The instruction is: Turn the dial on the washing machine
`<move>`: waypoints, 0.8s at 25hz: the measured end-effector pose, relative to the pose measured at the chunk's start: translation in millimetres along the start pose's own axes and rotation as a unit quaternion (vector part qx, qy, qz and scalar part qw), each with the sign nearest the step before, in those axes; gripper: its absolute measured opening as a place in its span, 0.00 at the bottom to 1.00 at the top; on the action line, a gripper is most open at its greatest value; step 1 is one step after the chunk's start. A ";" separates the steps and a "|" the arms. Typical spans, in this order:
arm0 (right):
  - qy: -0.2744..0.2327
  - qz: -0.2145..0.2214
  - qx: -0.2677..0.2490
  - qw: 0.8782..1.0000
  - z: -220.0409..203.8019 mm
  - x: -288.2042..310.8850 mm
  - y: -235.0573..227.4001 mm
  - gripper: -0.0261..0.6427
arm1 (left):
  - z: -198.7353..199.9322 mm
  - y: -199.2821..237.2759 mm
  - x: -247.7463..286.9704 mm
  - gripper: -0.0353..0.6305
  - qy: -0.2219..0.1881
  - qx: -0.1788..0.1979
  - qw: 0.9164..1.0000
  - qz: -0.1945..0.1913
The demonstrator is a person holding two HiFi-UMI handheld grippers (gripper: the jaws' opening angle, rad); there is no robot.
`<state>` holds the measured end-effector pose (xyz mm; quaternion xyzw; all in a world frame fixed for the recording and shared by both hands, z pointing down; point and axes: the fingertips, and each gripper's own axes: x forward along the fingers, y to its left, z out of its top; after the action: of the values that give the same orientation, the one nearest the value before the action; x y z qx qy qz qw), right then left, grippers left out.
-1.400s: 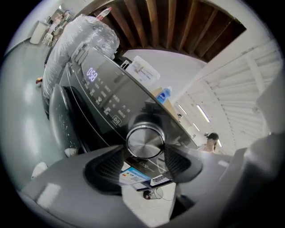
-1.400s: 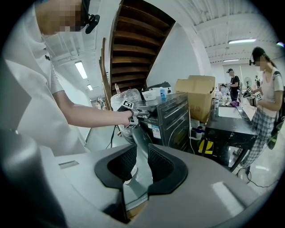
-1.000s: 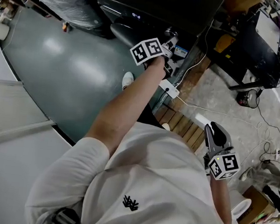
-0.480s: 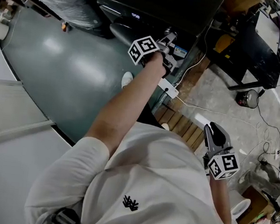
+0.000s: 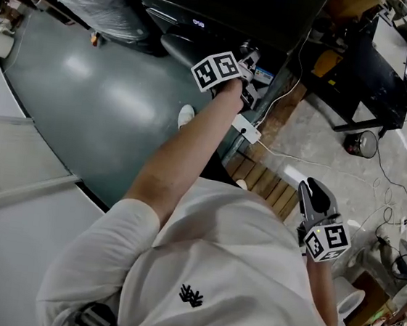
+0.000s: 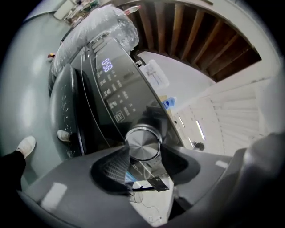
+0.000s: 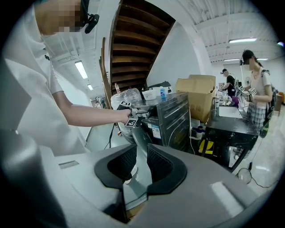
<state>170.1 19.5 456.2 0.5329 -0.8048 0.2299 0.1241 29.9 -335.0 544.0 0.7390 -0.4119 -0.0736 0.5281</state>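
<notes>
The washer stands dark at the far edge of the green floor, and the person reaches out to its panel with the left arm. The left gripper is at the panel. Its jaws have just been closing, and the dial sits between them at the end of the panel away from the lit display. The pads look to be against the dial's rim on both sides, so I'd call this the grasp just made, with the turn itself not yet begun. The right gripper hangs by the person's side, well away from the washer, with its jaws a narrow gap apart and nothing in them. Next comes a roll of the left wrist about the dial's own axis. The grip must stay firm enough that the smooth metal rim doesn't slip.
</notes>
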 end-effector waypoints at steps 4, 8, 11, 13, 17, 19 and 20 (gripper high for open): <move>-0.001 -0.002 -0.001 1.000 3.8 -1.5 -0.4 0.14 | 0.0 -1.7 -0.4 0.47 0.007 0.040 0.999 0.011; 0.000 -0.002 -0.002 1.000 3.8 0.0 3.9 0.14 | 1.8 0.2 -2.2 0.47 0.021 0.100 0.994 0.028; 0.001 -0.002 -0.001 1.000 4.0 -0.6 4.2 0.14 | 2.2 -1.4 -2.5 0.47 0.019 0.106 0.994 0.026; 0.001 -0.002 -0.001 1.000 3.4 -1.8 3.1 0.14 | 1.6 -3.4 -2.8 0.47 0.014 0.090 0.996 0.017; -0.002 -0.001 0.000 1.000 2.0 -1.6 -0.3 0.14 | -0.1 1.3 -3.4 0.51 0.012 0.041 0.999 0.003; -0.003 0.000 -0.001 1.000 2.8 -0.5 0.2 0.14 | -1.3 4.0 -5.2 0.52 0.011 0.021 1.000 -0.001; -0.004 0.001 -0.001 1.000 3.2 0.1 0.8 0.14 | -1.4 4.7 -5.8 0.53 0.009 0.007 1.000 -0.004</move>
<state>169.6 18.1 453.3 0.5329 -0.8059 0.2275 0.1214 24.4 -330.5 546.6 0.7451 -0.4045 -0.0658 0.5262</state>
